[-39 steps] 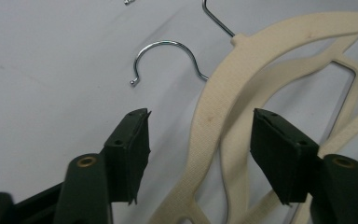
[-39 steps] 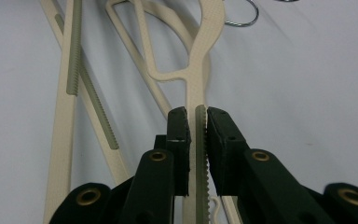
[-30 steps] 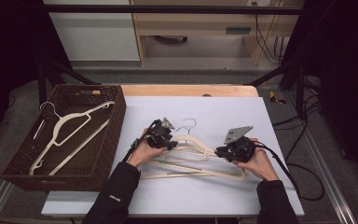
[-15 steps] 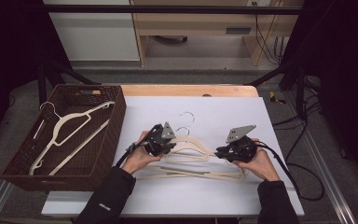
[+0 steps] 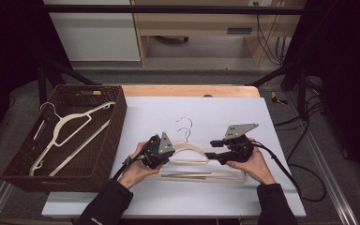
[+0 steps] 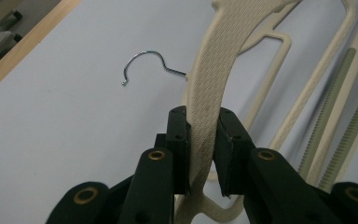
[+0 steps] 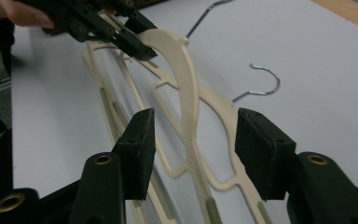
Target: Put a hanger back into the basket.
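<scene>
A brown wicker basket [image 5: 115,123] sits at the left edge of the white table [image 5: 225,112], overhanging it. A cream hanger [image 5: 70,133] lies inside it at a slant. Beyond the table stand a white cabinet [image 5: 93,33] and a wooden bench [image 5: 197,21]. Black cables [image 5: 262,42] hang at right.

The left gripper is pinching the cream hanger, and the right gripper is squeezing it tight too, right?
Not quite. The left gripper does pinch the cream hanger, but the right gripper is not squeezing it. The right gripper view shows its jaws standing apart with the hanger's arm running between them, clear of both pads; they have just been opening.
</scene>
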Available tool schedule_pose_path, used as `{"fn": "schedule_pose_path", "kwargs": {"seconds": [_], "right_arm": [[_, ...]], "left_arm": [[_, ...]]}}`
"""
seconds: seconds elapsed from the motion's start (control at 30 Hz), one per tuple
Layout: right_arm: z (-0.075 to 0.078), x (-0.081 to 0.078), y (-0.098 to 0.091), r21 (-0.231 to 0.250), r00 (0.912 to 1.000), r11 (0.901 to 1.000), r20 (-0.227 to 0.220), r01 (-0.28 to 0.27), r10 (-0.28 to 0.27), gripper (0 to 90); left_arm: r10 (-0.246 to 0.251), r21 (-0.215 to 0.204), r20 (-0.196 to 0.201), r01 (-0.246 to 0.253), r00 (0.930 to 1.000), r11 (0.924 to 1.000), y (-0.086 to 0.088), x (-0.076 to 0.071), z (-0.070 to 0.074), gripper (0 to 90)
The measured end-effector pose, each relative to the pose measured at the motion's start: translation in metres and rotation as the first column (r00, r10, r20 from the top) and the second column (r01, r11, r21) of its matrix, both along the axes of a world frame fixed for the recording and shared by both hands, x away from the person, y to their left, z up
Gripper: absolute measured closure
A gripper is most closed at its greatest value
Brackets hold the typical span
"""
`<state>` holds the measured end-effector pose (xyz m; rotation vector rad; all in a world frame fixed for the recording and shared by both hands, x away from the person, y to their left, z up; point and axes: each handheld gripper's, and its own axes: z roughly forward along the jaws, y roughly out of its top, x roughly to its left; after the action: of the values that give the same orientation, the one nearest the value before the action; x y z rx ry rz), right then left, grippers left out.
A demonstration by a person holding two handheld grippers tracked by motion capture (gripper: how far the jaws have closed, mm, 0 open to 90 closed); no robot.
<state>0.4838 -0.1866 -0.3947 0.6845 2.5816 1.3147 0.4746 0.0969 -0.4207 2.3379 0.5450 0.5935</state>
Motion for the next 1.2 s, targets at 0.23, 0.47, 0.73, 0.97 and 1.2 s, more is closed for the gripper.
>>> {"fn": "schedule_pose_path", "kwargs": {"seconds": [0.23,0.47,0.73,0.97,1.2], "right_arm": [[-0.009,0.009,0.017,-0.034,0.9979,0.9987,-0.054,-0.038,0.036,51.2],[-0.017,0.011,0.025,-0.042,0.9903,0.9951,-0.110,-0.090,0.085,69.6],[-0.017,0.009,0.026,-0.031,0.9770,0.9869,-0.149,-0.159,0.152,81.8],[-0.013,0.004,0.026,-0.015,0.9622,0.9766,-0.175,-0.214,0.209,84.2],[-0.009,-0.001,0.027,-0.018,0.9607,0.9699,-0.143,-0.243,0.238,84.6]], "left_arm": [[-0.017,0.021,0.039,0.016,0.9991,0.9997,-0.001,-0.013,0.004,76.9],[-0.048,0.016,0.048,0.047,0.9977,0.9988,-0.004,-0.026,0.005,77.3],[-0.056,-0.025,0.017,0.057,0.9983,0.9981,-0.003,-0.028,0.006,77.4],[-0.093,-0.064,-0.035,0.091,0.9950,0.9938,0.005,-0.027,0.015,60.0],[-0.190,-0.124,-0.154,0.172,0.9697,0.9773,0.019,-0.017,0.026,56.4]]}}
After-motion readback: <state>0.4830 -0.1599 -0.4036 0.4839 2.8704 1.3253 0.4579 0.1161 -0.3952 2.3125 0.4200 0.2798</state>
